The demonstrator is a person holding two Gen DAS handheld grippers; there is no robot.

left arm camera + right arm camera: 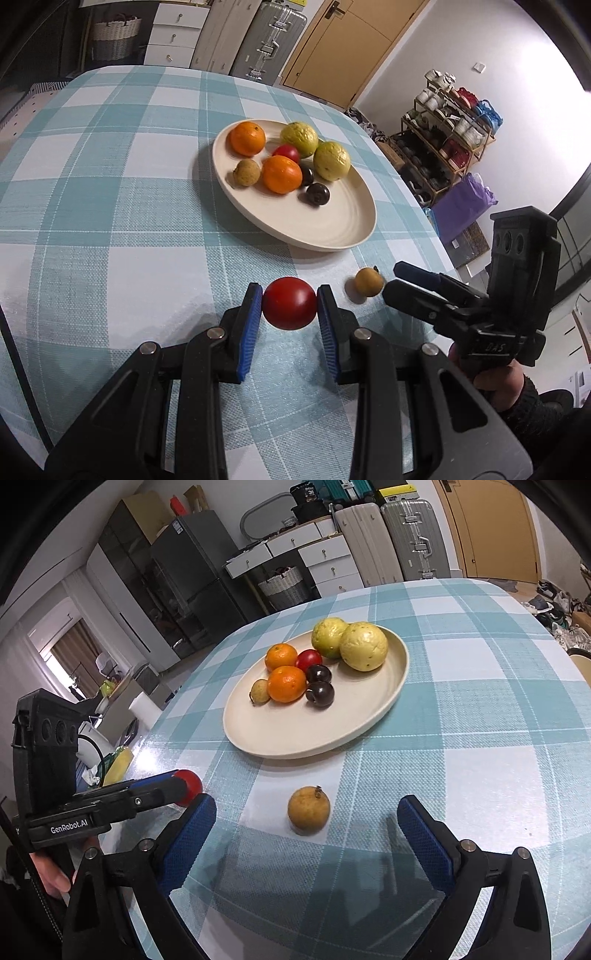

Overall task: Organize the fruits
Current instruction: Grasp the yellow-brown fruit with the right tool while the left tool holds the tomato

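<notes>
Currently, left wrist view: the left gripper [290,306] is clamped on a red tomato [289,303], blue pads touching both its sides, fruit lifted clear of the checked tablecloth [110,221]. The cream plate [332,236] lies farther off, slightly right, already holding oranges, two green-yellow fruits, a red one, two dark plums and a small tan fruit. Bare plate floor shows at its near right part. The right gripper [397,280] sits at right, just beside a small brown fruit [368,281] on the cloth.

Right wrist view: the right gripper [306,819] stands wide open, holding nothing; the small brown fruit [308,811] rests between its pads, touching neither.

Judgement: carry the tomato over the near rim, set it low on the bare floor so it cannot roll. Centre the right pads on the brown fruit before closing.
</notes>
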